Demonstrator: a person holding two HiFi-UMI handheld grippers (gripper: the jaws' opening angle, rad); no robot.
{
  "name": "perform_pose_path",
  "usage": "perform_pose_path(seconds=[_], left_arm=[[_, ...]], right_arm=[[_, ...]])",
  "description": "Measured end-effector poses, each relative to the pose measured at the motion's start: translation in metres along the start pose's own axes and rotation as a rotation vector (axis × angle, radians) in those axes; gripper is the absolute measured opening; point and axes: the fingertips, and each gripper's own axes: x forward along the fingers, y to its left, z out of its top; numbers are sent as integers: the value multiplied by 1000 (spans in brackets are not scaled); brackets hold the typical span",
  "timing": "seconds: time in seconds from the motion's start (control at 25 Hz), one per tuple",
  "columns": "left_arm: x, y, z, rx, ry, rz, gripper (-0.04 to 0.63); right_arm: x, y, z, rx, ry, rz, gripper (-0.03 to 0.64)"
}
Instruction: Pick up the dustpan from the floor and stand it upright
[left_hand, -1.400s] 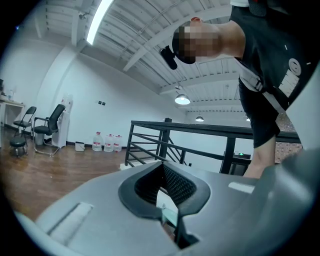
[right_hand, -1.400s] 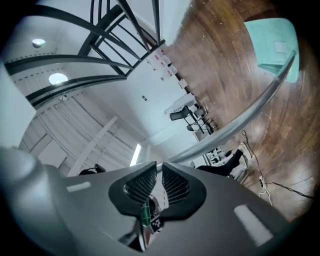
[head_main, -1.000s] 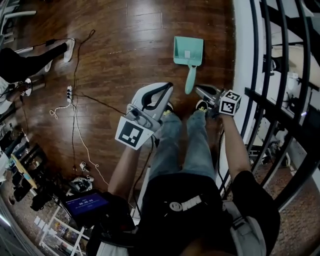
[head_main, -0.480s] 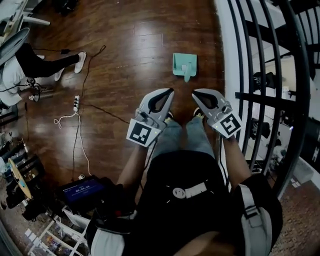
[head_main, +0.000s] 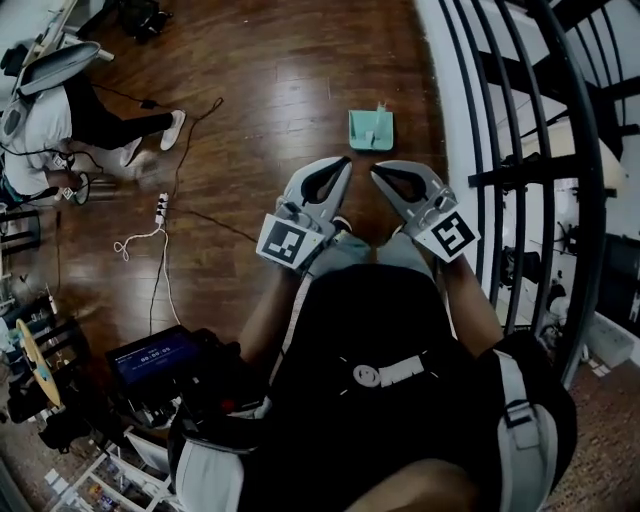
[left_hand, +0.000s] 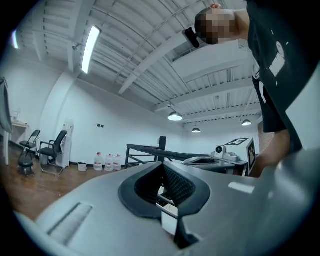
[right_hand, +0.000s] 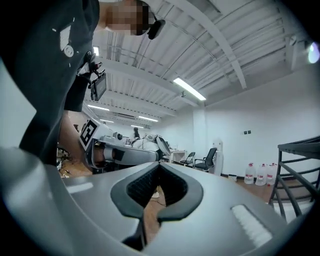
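The mint-green dustpan (head_main: 371, 130) stands on the dark wood floor beside the white railing base. From above it looks short and squarish, and its handle shows only as a stub. Neither gripper touches it. In the head view my left gripper (head_main: 343, 163) and right gripper (head_main: 377, 170) are held side by side in front of the body, high above the floor. Both are shut with nothing between the jaws. The left gripper view shows its own closed jaws (left_hand: 161, 165) and, beyond them, the right gripper (left_hand: 220, 157). The right gripper view shows closed jaws (right_hand: 159, 166).
A black railing (head_main: 500, 180) on a white base runs along the right. A power strip with cables (head_main: 160, 208) lies on the floor at left. Another person (head_main: 70, 110) sits at the upper left. A lit screen (head_main: 150, 362) sits at the lower left.
Both grippers have risen away from the floor and come together in front of the body; the right one has rolled. The dustpan now looks smaller, with its handle foreshortened.
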Motion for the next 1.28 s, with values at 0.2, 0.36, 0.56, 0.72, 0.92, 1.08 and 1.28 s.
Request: perform_pose_path(seconds=[0.2, 0.36, 0.56, 0.72, 0.92, 1.08, 1.28], left_arm=[[6, -1, 4, 12, 7, 17, 18], [4, -29, 12, 20, 4, 29, 18], [3, -79, -5, 43, 17, 34, 18], [15, -77, -17, 45, 37, 27, 18], [19, -93, -3, 35, 12, 39, 18], [16, -100, 3, -8, -13, 46, 18], [10, -106, -2, 35, -25, 54, 18]], right_arm=[[0, -8, 5, 27, -24, 20, 5], [-22, -6, 13, 32, -27, 10, 5], [-67, 0, 3, 40, -33, -19, 3], [-66, -9, -10, 75, -4, -14, 3], [-83, -5, 5, 56, -16, -7, 3], [-94, 2, 9, 36, -15, -2, 3], [-98, 12, 1, 19, -27, 14, 3]])
